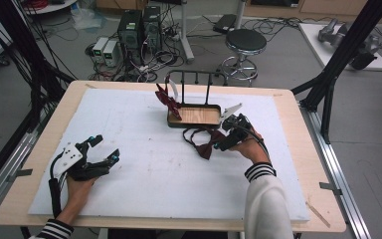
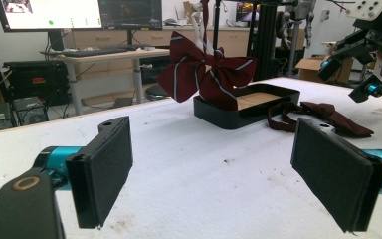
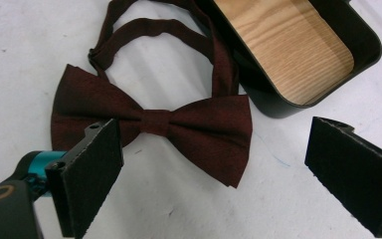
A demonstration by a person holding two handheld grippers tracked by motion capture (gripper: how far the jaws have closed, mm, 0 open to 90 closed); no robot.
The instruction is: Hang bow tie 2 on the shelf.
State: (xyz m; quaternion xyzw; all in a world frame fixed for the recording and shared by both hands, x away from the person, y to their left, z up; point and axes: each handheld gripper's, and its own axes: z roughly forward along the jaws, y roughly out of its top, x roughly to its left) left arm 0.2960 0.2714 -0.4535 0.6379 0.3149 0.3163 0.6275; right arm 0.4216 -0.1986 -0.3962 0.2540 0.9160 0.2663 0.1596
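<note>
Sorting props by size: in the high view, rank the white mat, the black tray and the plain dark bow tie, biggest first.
1. white mat
2. black tray
3. plain dark bow tie, somewhat smaller than the tray.

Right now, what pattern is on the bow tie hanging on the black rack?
Dark red with thin pale stripes, clearest in the left gripper view.

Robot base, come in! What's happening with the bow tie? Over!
Right gripper open above plain bow tie, not touching. Left gripper open, empty, far off. Tie flat beside tray; striped tie hangs on rack. Nothing blocking.
</note>
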